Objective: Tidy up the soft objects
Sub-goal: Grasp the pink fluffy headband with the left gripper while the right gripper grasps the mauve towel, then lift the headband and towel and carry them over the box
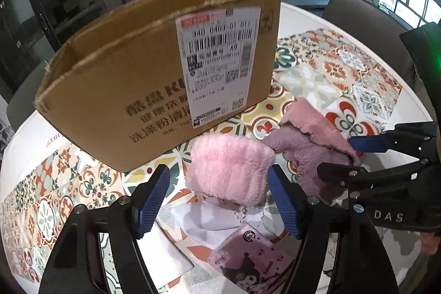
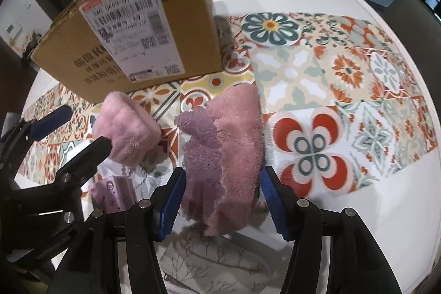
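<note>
A light pink fluffy piece (image 1: 230, 167) lies on the patterned cloth between the open fingers of my left gripper (image 1: 217, 200); it also shows in the right wrist view (image 2: 126, 131). A darker pink and mauve fluffy piece (image 2: 223, 156) lies between the open fingers of my right gripper (image 2: 220, 205); it also shows in the left wrist view (image 1: 306, 139). The pads stand beside the fabric without squeezing it. An open cardboard box (image 1: 154, 73) with a shipping label stands just behind both pieces.
A pink cartoon packet (image 1: 248, 258) and white paper (image 1: 209, 222) lie near my left gripper. A grey branch-print cloth (image 2: 220, 255) lies under my right gripper. The round white table (image 2: 358, 225) has a tile-patterned cloth (image 2: 330, 68). Chairs stand beyond the far edge.
</note>
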`<action>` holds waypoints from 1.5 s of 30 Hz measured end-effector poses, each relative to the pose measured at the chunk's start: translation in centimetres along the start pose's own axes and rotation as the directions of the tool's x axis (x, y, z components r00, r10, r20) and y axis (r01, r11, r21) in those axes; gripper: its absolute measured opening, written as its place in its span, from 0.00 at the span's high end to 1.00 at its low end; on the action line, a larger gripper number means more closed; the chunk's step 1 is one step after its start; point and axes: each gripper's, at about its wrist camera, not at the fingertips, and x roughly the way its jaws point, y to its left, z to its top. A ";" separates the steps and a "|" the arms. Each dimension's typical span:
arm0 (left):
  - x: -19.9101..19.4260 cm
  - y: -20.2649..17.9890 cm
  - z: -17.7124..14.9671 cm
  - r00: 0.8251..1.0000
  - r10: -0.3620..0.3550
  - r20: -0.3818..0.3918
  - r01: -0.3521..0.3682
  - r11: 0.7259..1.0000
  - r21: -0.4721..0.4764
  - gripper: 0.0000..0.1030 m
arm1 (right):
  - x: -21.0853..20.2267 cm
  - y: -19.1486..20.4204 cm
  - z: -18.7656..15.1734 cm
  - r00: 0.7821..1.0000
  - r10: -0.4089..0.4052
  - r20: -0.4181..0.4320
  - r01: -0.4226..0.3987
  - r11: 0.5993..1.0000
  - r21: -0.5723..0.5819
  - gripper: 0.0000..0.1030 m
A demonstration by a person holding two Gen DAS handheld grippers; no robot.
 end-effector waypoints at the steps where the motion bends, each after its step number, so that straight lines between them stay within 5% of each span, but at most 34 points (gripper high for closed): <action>1: 0.3 0.0 0.0 1.000 -0.001 -0.005 0.001 1.000 0.003 0.30 | 0.3 0.0 0.0 1.000 -0.003 -0.007 0.003 1.000 -0.002 0.44; 16: 3.2 0.4 -0.2 0.997 -0.049 -0.053 0.047 0.998 -0.040 0.30 | 2.9 -0.2 0.3 0.998 -0.059 -0.022 0.058 0.998 -0.030 0.45; 24: 3.1 0.2 -0.2 0.995 -0.080 -0.054 0.077 0.996 -0.054 0.61 | 2.8 -0.1 0.2 0.998 -0.057 -0.006 0.056 0.997 -0.057 0.67; 29: 2.9 0.3 -0.3 0.994 -0.100 -0.051 0.096 0.992 -0.086 0.72 | 2.5 0.0 -0.1 1.000 -0.024 0.001 0.024 0.998 -0.049 0.79; 45: 0.0 0.9 -0.9 0.995 -0.104 0.002 0.103 0.980 -0.172 0.77 | -0.1 0.8 -0.4 0.997 0.024 0.074 -0.019 0.998 -0.056 0.82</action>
